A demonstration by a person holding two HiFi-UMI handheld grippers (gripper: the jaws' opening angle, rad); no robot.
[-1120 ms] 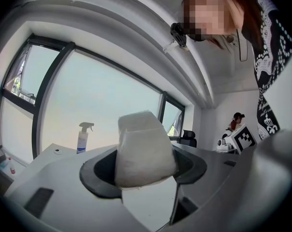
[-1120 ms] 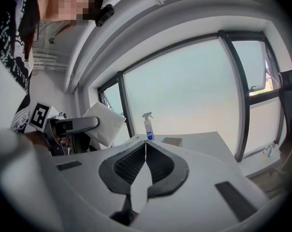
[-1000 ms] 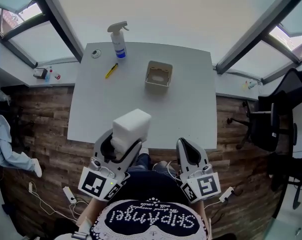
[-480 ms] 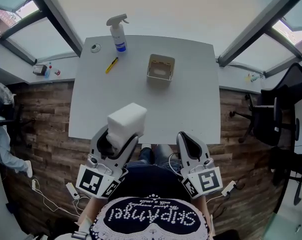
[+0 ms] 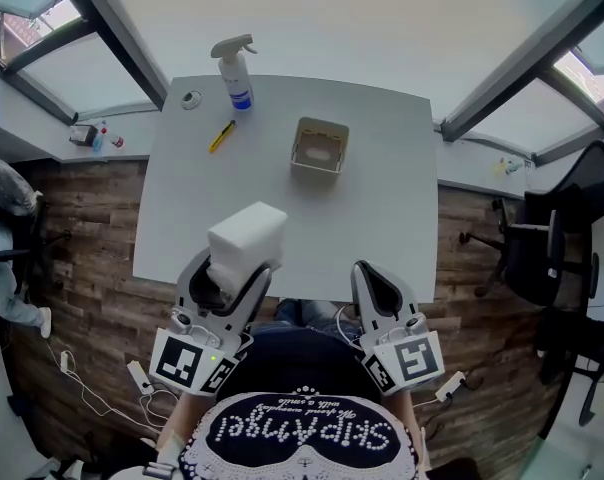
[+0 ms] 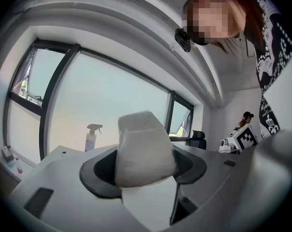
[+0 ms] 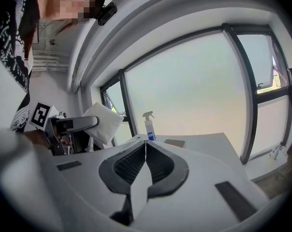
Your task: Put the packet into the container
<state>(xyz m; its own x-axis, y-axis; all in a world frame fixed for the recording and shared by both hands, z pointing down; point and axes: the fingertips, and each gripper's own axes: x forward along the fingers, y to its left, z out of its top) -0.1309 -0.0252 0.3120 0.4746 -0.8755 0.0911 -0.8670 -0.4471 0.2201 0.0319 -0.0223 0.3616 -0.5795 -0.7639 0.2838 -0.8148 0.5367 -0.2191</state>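
The left gripper [image 5: 230, 278] clamps the white packet [image 5: 246, 242] over the table's [image 5: 382, 198] near edge, with the open container [image 5: 318, 146] ahead and slightly right, mid-table, while the right gripper [image 5: 368, 274] hangs closed and empty

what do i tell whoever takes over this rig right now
Left hand-held gripper: shut on the soft white rectangular packet, held over the near edge of the grey table.
Right hand-held gripper: shut, empty, near the table's near edge.
Small beige open-top square container: on the table, further away.
Done: packet in grip.
Left: carry it forward, release it in the container.
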